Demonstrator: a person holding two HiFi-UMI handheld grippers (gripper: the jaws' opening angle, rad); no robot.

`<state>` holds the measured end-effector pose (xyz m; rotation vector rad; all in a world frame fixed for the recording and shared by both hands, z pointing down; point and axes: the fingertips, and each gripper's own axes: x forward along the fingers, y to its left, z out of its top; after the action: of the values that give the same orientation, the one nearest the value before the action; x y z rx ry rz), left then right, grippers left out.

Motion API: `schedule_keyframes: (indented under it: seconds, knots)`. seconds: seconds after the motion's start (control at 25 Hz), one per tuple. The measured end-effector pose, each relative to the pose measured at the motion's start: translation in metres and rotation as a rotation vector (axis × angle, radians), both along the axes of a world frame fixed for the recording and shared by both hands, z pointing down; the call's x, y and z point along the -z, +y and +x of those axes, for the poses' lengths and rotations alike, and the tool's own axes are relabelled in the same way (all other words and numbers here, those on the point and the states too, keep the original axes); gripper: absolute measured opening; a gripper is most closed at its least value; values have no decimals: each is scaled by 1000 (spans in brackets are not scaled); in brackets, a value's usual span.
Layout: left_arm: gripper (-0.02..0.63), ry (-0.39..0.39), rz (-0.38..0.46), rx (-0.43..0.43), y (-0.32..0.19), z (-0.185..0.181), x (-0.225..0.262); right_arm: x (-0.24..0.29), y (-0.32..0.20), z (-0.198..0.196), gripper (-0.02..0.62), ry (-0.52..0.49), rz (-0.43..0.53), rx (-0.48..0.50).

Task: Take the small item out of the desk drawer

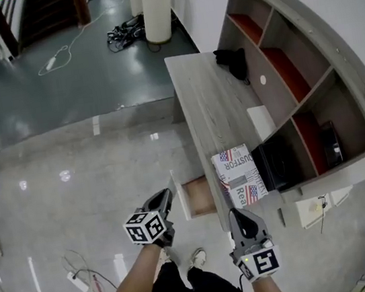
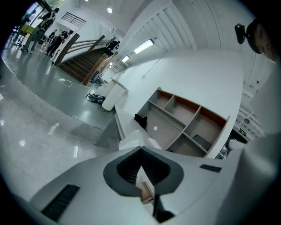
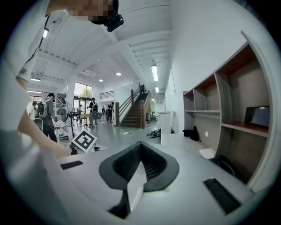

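The desk drawer (image 1: 198,197) stands pulled out from the front of the grey wooden desk (image 1: 204,98). Its pale brown inside shows no small item that I can make out. My left gripper (image 1: 166,197) hangs just left of the drawer, with its jaws together and nothing between them. In the left gripper view the left gripper (image 2: 141,149) points over the desk toward the shelves. My right gripper (image 1: 236,213) hovers at the desk's near end, just right of the drawer. In its own view the right gripper (image 3: 140,143) also has its tips meeting and holds nothing.
A printed box (image 1: 240,174) lies on the desk's near end, beside a black case (image 1: 281,161). A black bundle (image 1: 232,61) sits further along. A wall shelf unit (image 1: 309,82) rises behind the desk. A white bin (image 1: 160,6), floor cables (image 1: 123,34) and distant people (image 3: 93,112) are also in view.
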<state>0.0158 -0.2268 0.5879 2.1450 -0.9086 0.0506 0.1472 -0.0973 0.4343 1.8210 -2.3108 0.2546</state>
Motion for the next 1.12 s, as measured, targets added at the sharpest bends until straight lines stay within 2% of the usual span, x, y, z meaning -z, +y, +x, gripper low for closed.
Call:
schedule_keyframes:
  seconds: [0.28,0.4,0.56,0.76,1.12]
  knots:
    - [17,84,170,42,1,-29,97,57,-1,3,21,27,112,8]
    - [17,100,259,54,2,-41,136,72,-1,5,21,33,145,6]
    - [17,130,336,88,7,-61,179,92,-1,8,21,36,180,4]
    - [17,162,420,133,16,-91,222,117,1,12,21,44,235,-9]
    - [17,159,572,213,42,-144,279,148,11,26,21,57,314,-52]
